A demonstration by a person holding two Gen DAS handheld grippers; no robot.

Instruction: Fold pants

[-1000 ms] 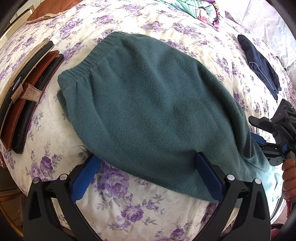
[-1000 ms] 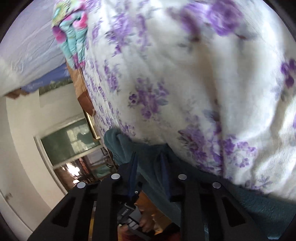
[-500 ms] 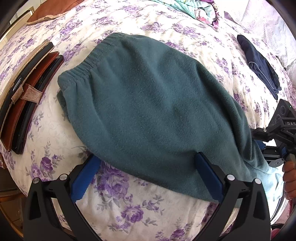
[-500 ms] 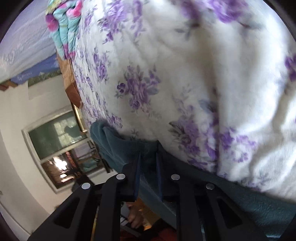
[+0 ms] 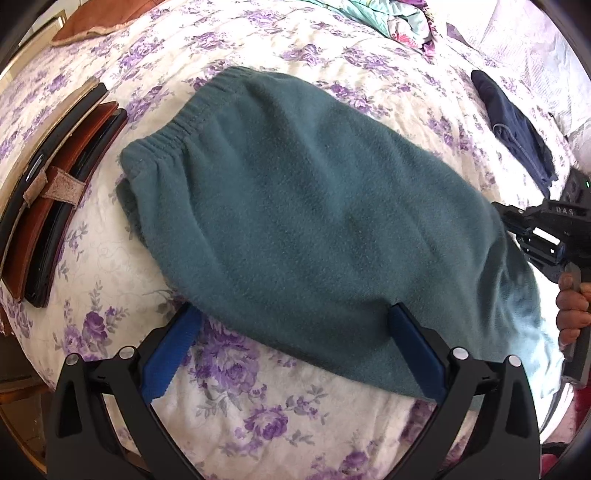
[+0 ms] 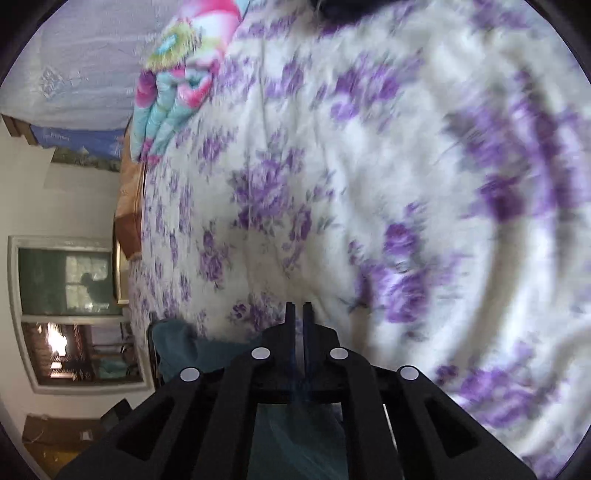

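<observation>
Teal fleece pants [image 5: 303, 221] lie folded lengthwise on the floral bedspread [image 5: 258, 406], elastic waistband at the upper left, legs running to the lower right. My left gripper [image 5: 291, 314] is open, its blue fingers [image 5: 413, 343] at the pants' near edge, one tip under the cloth edge. My right gripper [image 5: 535, 236] sits at the pants' right end, held by a hand. In the right wrist view its jaws [image 6: 298, 314] stand nearly together, with teal cloth [image 6: 177, 343] beside and beneath them; whether cloth is pinched is not clear.
Brown and black flat cases [image 5: 55, 199] lie at the bed's left edge. A dark navy garment [image 5: 517, 133] lies at the far right. A colourful blanket [image 5: 388, 18] is bunched at the head. A window [image 6: 66, 280] shows beyond the bed.
My right gripper's jaws have closed from a narrow gap to nearly together, and the gripper has swung so more bedspread fills its view. My left gripper has stayed put.
</observation>
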